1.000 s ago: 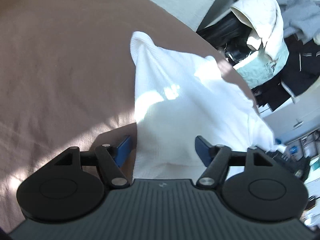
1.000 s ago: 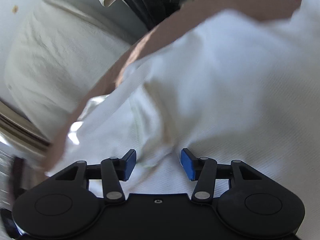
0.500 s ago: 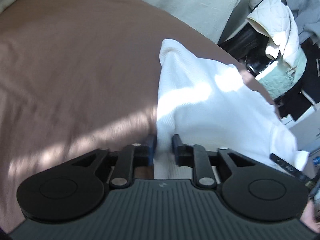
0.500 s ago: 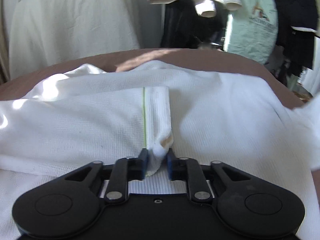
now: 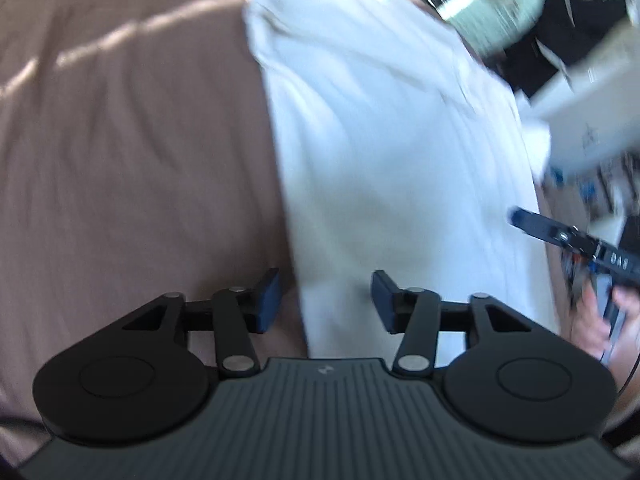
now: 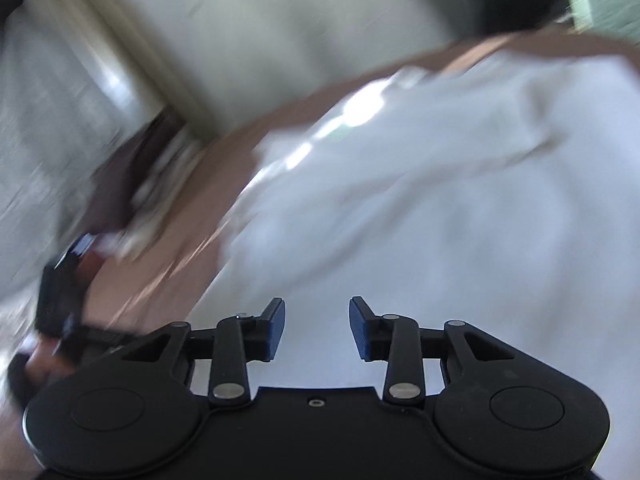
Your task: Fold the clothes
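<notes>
A white knit garment [image 5: 392,140] lies spread on the brown bed sheet [image 5: 120,140]. My left gripper [image 5: 325,294] hangs just above the garment's near left edge. Its jaws are opening, and no cloth is pinched between the blue pads. In the right wrist view the same white garment [image 6: 440,200] fills the right half. My right gripper [image 6: 317,322] is over it with its jaws opening and nothing between them. The right gripper's finger [image 5: 536,224] and the hand holding it show at the right edge of the left wrist view. Both views are motion-blurred.
A heap of dark and pale clothes [image 5: 560,20] and a white box [image 5: 592,120] sit beyond the bed's far right edge. Pale fabric [image 6: 280,32] hangs behind the bed. The brown sheet [image 6: 168,272] runs out at the left, where the other gripper [image 6: 60,280] shows blurred.
Half a second ago both grippers were pinching folds of the white garment. Both have let go and opened, and both have swept sideways over the cloth.
</notes>
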